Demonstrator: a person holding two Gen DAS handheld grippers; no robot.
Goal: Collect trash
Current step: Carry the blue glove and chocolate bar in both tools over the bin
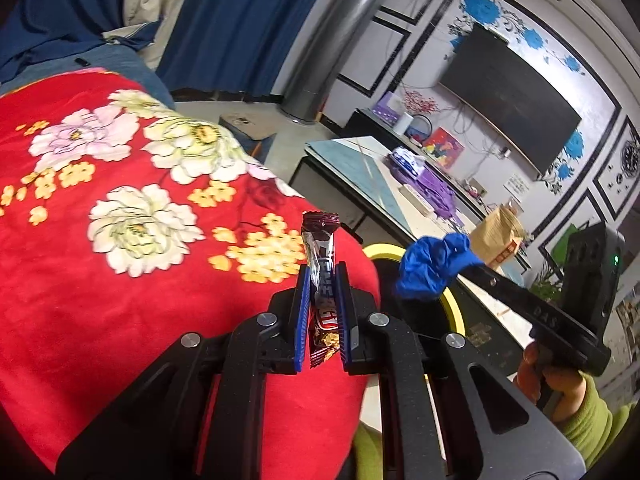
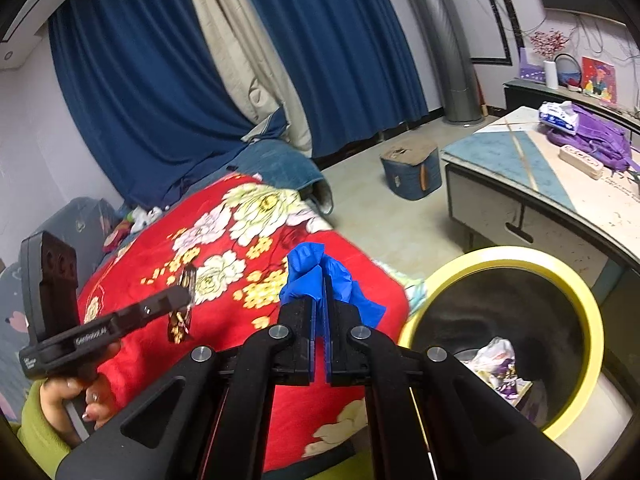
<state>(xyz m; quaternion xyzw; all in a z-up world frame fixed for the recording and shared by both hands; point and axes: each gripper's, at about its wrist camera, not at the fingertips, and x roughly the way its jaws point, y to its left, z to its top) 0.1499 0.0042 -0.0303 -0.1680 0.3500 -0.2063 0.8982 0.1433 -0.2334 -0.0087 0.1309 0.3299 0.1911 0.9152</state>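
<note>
Above the red floral blanket [image 2: 240, 280], both grippers carry trash.
Left gripper [image 1: 323, 280] jaws pinch an upright candy wrapper [image 1: 320, 248]; right gripper [image 2: 322, 292] jaws clamp a blue glove [image 2: 316, 264], nearer the yellow-rimmed bin [image 2: 576, 292] at its right.

A red floral blanket [image 2: 304, 360] covers the bed or sofa, with a blue quilt [image 2: 280, 168] bunched at its far end near the curtains. On the pale floor [image 2: 380, 220] stand a blue box [image 2: 410, 170] with a brown top and a bin with a yellow rim [image 2: 592, 312], holding crumpled wrappers [image 2: 496, 364]. The low table [image 2: 504, 152], patterned in blue and cream, carries a purple backpack [image 2: 592, 140], a white packet [image 2: 558, 114] against it and 1 pale power strip [image 2: 580, 159]
</note>
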